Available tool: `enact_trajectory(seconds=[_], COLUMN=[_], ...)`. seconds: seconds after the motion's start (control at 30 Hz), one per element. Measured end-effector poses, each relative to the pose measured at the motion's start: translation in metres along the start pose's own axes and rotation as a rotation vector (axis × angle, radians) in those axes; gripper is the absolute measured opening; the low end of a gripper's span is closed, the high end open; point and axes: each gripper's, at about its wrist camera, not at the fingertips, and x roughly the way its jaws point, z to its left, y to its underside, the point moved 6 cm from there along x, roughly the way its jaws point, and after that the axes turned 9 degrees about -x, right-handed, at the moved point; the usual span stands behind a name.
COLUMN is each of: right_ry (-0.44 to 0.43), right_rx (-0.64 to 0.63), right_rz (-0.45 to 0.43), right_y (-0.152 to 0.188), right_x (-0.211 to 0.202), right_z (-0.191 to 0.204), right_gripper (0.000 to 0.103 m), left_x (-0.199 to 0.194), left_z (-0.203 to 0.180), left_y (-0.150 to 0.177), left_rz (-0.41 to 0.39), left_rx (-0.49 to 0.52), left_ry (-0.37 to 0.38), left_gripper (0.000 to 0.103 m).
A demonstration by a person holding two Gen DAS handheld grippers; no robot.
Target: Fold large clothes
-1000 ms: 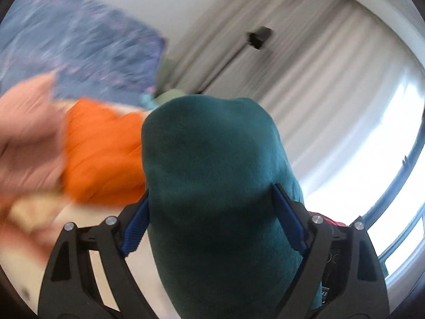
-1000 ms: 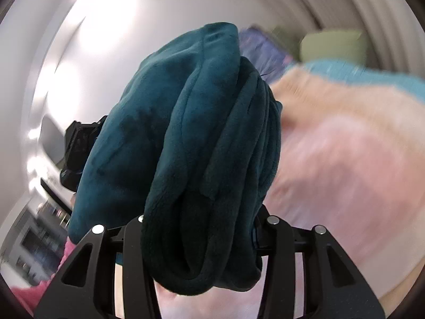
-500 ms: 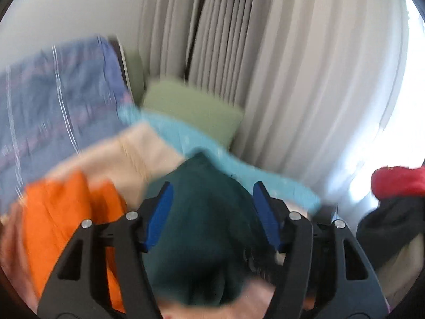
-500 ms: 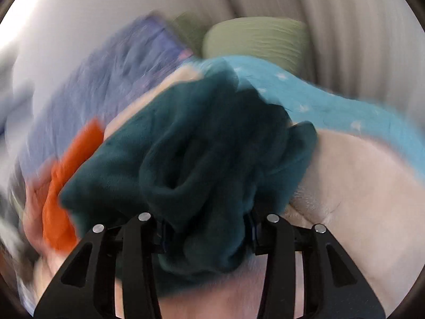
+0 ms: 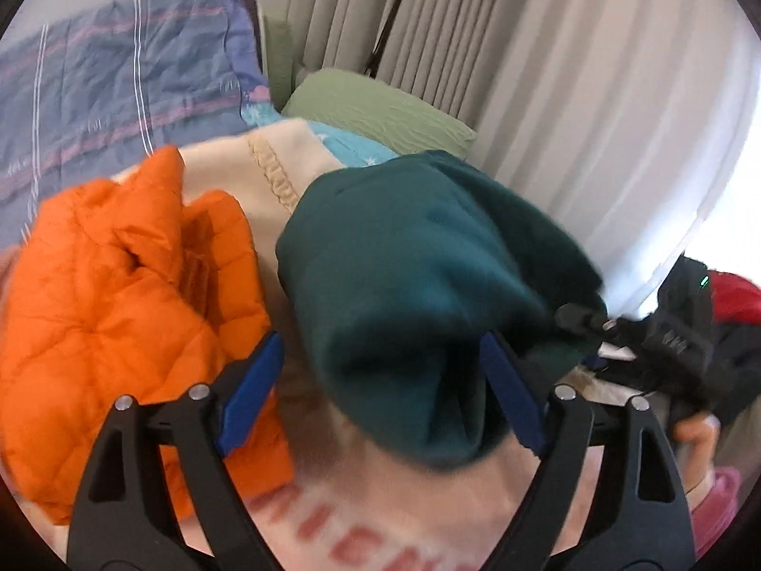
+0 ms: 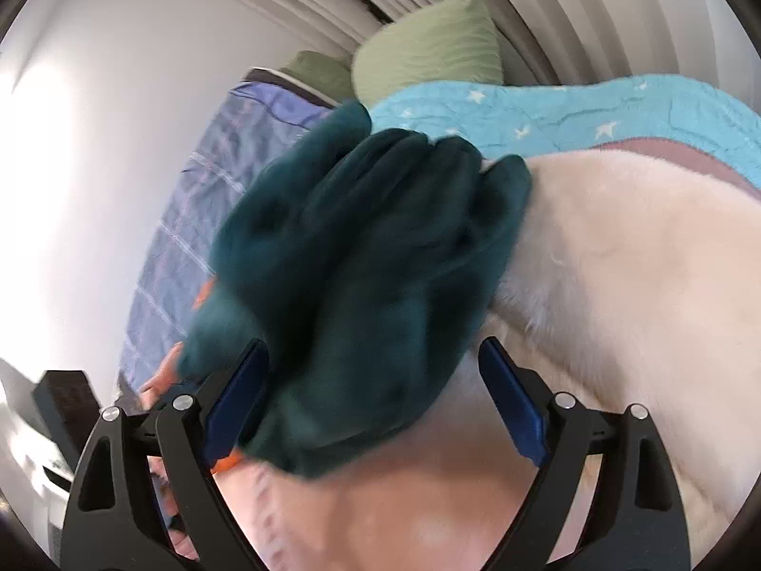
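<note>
I watched both tongs, left (image 5: pixel 380 376) and right (image 6: pixel 375 395), opening around one plush teal fleece bundle (image 5: pixel 409 285), beside one quilted orange jacket (image 5: pixel 109 295)

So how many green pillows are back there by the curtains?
2: a big light green pillow by the curtains, and a darker green pillow left of it, partly hidden. More may be hidden.

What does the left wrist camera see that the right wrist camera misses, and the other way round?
Only the left wrist view shows the orange quilted jacket spread out, plus a red and black clothes heap by the window. Only the right wrist view shows the wide cream fleece blanket. Both show the teal fleece garment between opening jaws, the green pillow and the star-print blue blanket.
</note>
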Motion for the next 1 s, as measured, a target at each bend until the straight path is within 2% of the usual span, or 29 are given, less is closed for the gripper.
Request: enact_trajectory(seconds=[0.13, 0.27, 0.47, 0.57, 0.67, 0.77, 1.0], right_ry=[0.043, 0.093, 0.177, 0.265, 0.334, 0.363, 0.364], right_rx=[-0.125, -0.293, -0.487, -0.573, -0.619, -0.639, -0.641], right_rz=[-0.048, -0.087, -0.168, -0.233, -0.28, -0.29, -0.281], right_y=[0.003, 0.031, 0.091, 0.122, 0.143, 0.163, 0.193], right_x=[-0.042, -0.08, -0.135, -0.158, -0.172, -0.186, -0.203], right_z=[0.03, 0.068, 0.116, 0.138, 0.153, 0.168, 0.189], right_gripper=[0.089, 0.09, 0.09, 0.098, 0.102, 0.102, 0.102], left_x=[-0.034, -0.076, -0.149, -0.191, -0.229, -0.257, -0.298], left_z=[-0.002, -0.002, -0.012, -0.019, -0.028, -0.039, -0.04], left_y=[0.003, 0.013, 0.057, 0.078, 0.099, 0.121, 0.159], left_rz=[-0.041, -0.087, -0.14, -0.207, -0.282, -0.322, -0.321], left_rx=[-0.021, -0.054, -0.017, 0.009, 0.039, 0.06, 0.046], left_ry=[0.024, 0.044, 0.017, -0.05, -0.118, -0.148, -0.207], left_gripper=[0.092, 0.098, 0.101, 0.101, 0.101, 0.101, 0.101])
